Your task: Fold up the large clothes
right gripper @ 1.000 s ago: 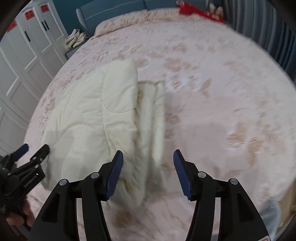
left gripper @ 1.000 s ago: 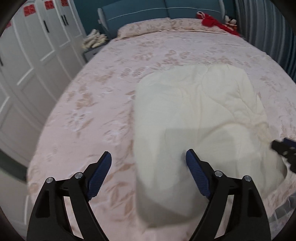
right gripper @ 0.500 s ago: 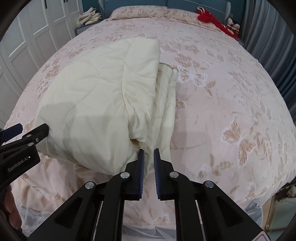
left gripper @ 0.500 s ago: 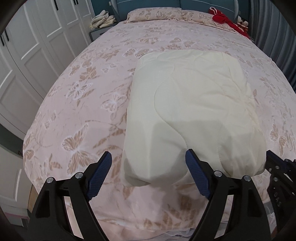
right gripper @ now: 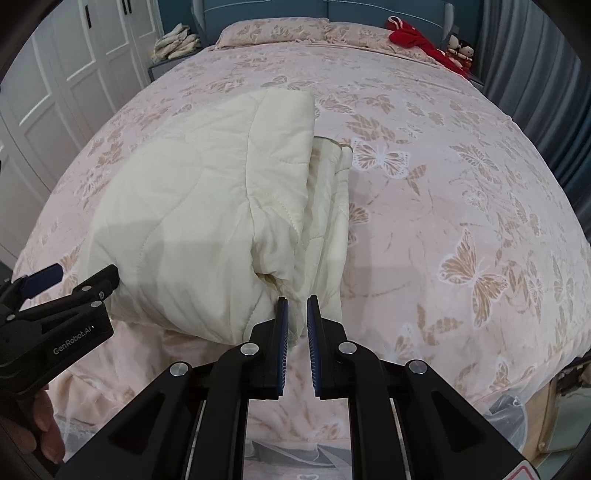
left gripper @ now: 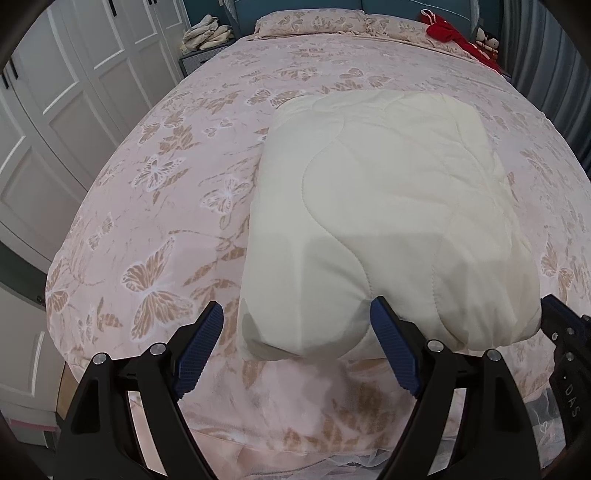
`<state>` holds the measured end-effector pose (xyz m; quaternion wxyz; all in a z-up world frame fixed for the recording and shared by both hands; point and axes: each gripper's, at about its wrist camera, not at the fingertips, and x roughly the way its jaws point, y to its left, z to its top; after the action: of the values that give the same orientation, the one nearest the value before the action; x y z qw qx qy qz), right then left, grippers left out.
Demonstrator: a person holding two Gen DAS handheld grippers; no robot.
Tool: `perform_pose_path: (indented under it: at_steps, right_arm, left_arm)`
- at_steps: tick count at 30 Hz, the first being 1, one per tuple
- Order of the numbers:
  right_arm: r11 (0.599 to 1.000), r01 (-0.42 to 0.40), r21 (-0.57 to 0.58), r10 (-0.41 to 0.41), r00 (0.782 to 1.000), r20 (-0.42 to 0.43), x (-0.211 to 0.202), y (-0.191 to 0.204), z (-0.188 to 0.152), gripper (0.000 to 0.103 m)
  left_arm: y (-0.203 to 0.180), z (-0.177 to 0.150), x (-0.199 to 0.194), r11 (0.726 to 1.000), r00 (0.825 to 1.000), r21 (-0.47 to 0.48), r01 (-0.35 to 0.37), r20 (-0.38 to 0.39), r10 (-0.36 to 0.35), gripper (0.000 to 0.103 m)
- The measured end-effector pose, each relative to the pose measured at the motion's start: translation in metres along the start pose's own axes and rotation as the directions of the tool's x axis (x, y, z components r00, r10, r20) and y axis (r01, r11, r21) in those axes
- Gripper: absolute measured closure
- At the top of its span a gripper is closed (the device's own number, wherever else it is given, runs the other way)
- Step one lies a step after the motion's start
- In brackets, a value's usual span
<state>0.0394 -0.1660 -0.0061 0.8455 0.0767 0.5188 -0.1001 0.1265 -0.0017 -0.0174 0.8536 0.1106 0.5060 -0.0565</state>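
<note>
folded cream quilt (right gripper: 207, 206) on butterfly-print bed (right gripper: 461, 192), right gripper (right gripper: 295, 314) clenched at its 6 o'clock corner, grasp unclear, left gripper (left gripper: 295, 332) released around near edge, red garment (right gripper: 410, 35) at 1 o'clock

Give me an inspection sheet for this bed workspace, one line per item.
Surface: bed with pink butterfly-print cover, smooth.
Job's things: cream quilt folded into a thick bundle near the foot edge; layered edges show on its right side.
Clutter: red cloth and small dolls by the pillows.
Grippers: left gripper open, astride the quilt's near left corner, pads not pressing it; right gripper nearly closed at the quilt's near right corner, jaws just closed; grip on fabric unclear.
Cables: nothing seen.
Surroundings: white wardrobe, nightstand with folded cloths, grey curtain, teal headboard.
</note>
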Motion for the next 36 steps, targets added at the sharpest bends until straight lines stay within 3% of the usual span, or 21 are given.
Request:
perform_pose_path:
  at_steps: [8, 13, 26, 36]
  right_arm:
    - [1.0, 0.029, -0.007, -0.03, 0.994, -0.107, 0.041, -0.003, -0.014, 0.092]
    - [0.997, -0.019, 0.074, 0.032, 0.984, -0.178, 0.056, -0.015, -0.03, 0.093]
    - [0.998, -0.033, 0.049, 0.031, 0.999, 0.024, -0.025, -0.01, -0.012, 0.093]
    - [0.998, -0.051, 0.044, 0.05, 0.998, 0.04, -0.04, 0.0, -0.019, 0.092]
  left_arm:
    - [-0.002, -0.004, 0.009, 1.0, 0.999, -0.004, 0.017, -0.028, -0.018, 0.023]
    - [-0.001, -0.005, 0.011, 1.0, 1.0, -0.006, 0.011, -0.028, -0.011, 0.022]
    - [0.002, -0.008, -0.013, 1.0, 1.0, -0.021, -0.002, 0.01, 0.002, 0.023]
    - [0.001, -0.024, -0.032, 1.0, 0.999, -0.024, -0.011, 0.038, 0.012, 0.023]
